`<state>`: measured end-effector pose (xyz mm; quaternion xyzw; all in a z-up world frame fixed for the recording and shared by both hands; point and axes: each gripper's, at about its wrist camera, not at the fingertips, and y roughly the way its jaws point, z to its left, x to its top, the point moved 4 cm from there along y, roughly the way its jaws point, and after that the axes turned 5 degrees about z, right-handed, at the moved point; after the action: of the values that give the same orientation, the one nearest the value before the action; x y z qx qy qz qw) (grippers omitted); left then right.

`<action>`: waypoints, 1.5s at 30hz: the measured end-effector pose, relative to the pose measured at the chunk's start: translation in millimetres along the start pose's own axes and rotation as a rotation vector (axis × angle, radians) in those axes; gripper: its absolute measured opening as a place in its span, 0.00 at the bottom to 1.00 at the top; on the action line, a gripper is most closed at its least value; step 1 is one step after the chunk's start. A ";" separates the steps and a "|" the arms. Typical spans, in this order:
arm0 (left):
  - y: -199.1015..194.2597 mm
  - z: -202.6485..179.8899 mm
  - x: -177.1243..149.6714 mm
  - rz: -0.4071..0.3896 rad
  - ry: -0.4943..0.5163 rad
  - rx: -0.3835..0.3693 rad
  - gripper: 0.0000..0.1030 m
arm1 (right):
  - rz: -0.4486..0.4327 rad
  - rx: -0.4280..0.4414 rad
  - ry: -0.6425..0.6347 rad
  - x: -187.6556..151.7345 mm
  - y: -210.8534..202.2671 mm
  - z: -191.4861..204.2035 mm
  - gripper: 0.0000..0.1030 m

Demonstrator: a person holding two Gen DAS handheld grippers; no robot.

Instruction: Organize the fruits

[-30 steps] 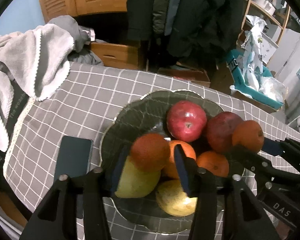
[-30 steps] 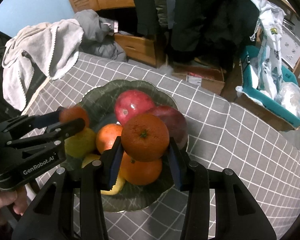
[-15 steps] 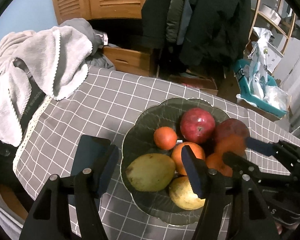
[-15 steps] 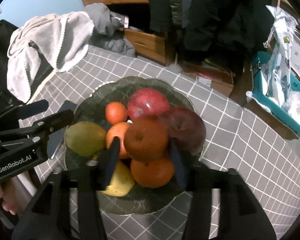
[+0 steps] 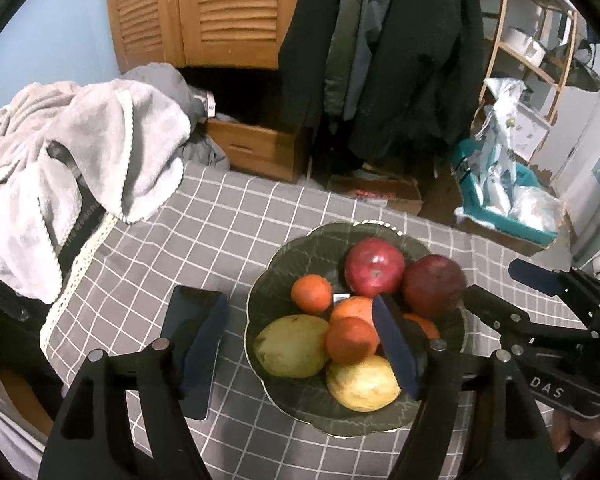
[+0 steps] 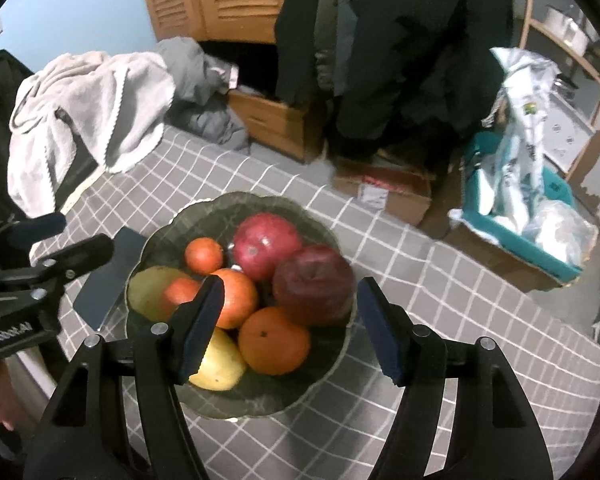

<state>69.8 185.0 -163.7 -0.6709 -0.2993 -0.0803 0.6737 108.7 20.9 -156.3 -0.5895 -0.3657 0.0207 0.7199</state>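
Note:
A dark green scalloped plate (image 5: 284, 252) (image 6: 204, 208) on the checked tablecloth holds two red apples (image 5: 374, 268) (image 6: 312, 280), several oranges (image 5: 312, 294) (image 6: 274, 340), a green mango (image 5: 292, 346) and a yellow mango (image 5: 362, 386). My left gripper (image 5: 300, 342) is open and empty above the plate's near left side. My right gripper (image 6: 290, 326) is open and empty above the plate's near right side; it also shows in the left wrist view (image 5: 500, 292). The left gripper shows in the right wrist view (image 6: 60, 240).
A dark phone (image 5: 194, 320) lies on the cloth left of the plate. A grey towel (image 5: 80, 140) hangs over a chair at the table's left. Beyond the far edge are a wooden drawer unit (image 5: 256, 148), hanging coats, a cardboard box and a teal bin (image 5: 508, 208).
Both grippers have let go of their oranges, which now lie on the plate, and opened wide. Both have pulled up and back from the plate.

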 end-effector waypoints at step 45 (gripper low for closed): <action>-180.2 -74.0 13.7 -0.425 0.139 -0.048 0.99 | -0.381 -0.206 0.159 -34.1 -220.7 -60.7 0.78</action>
<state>11.0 103.0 3.4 -0.6014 -0.3845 -0.2735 0.6447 28.6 -112.5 15.0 -0.5802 -0.4127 -0.1995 0.6733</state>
